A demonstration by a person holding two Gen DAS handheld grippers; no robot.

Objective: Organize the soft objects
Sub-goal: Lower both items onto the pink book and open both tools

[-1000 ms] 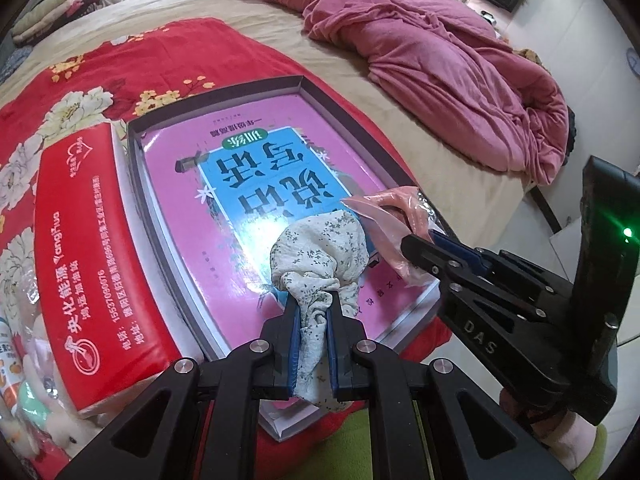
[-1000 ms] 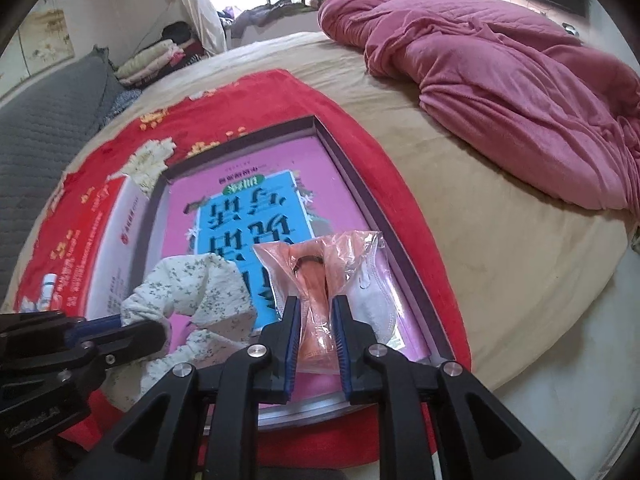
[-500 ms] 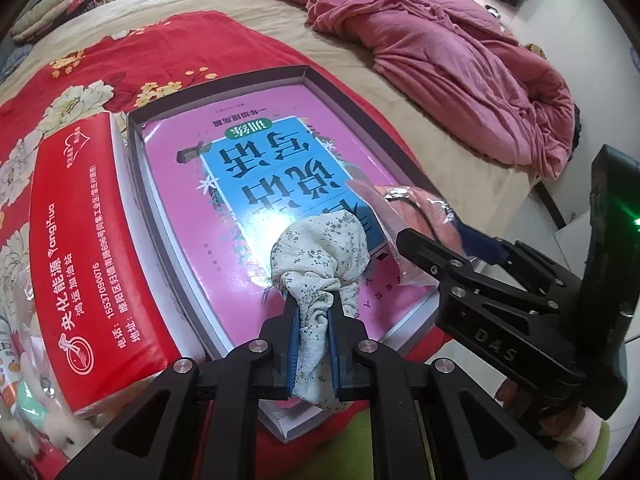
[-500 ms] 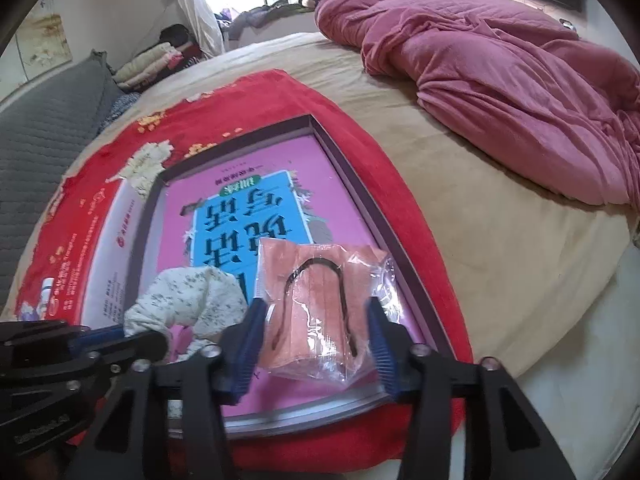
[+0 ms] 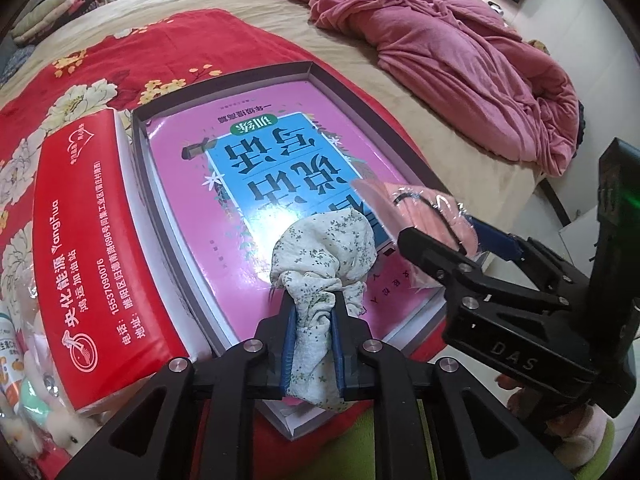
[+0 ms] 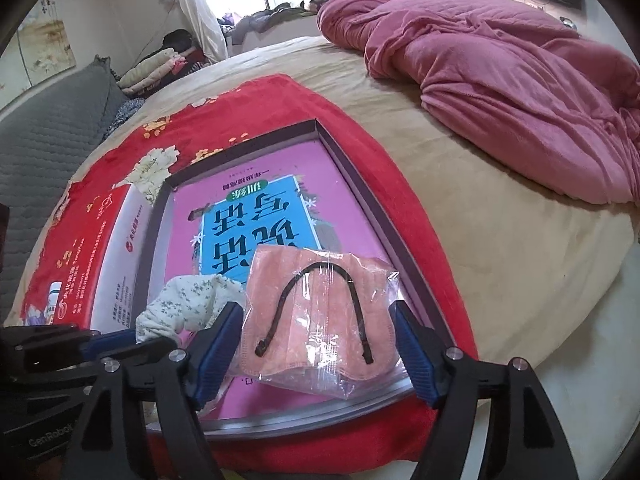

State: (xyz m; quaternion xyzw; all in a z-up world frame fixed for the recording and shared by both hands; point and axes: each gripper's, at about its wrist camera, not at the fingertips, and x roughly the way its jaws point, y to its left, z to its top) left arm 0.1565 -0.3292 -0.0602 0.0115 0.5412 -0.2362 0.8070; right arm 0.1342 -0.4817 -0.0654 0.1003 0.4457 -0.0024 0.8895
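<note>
A white cloth with small green flowers (image 5: pixel 324 240) is bunched on the pink book (image 5: pixel 240 160) that lies in a shallow dark box (image 5: pixel 360 96). My left gripper (image 5: pixel 313 304) pinches the cloth's tail between its blue pads, and its jaws are opening slightly. In the right wrist view a peach face mask in a clear bag (image 6: pixel 316 280) lies flat at the near end of the book. My right gripper (image 6: pixel 316 316) straddles the bag; its jaws are opening and the pads stand clear of it. The cloth (image 6: pixel 188 304) sits just left of the bag.
A red tissue pack (image 5: pixel 80 240) lies along the box's left side on a red floral blanket (image 5: pixel 120 52). A crumpled pink quilt (image 6: pixel 500 64) covers the far right of the bed. A plush toy (image 5: pixel 40 420) is at lower left. The bed edge drops off right.
The right jaws, shut on the bagged mask a second ago, have spread wide, and the bag now lies flat on the book. The left gripper still holds the cloth in place.
</note>
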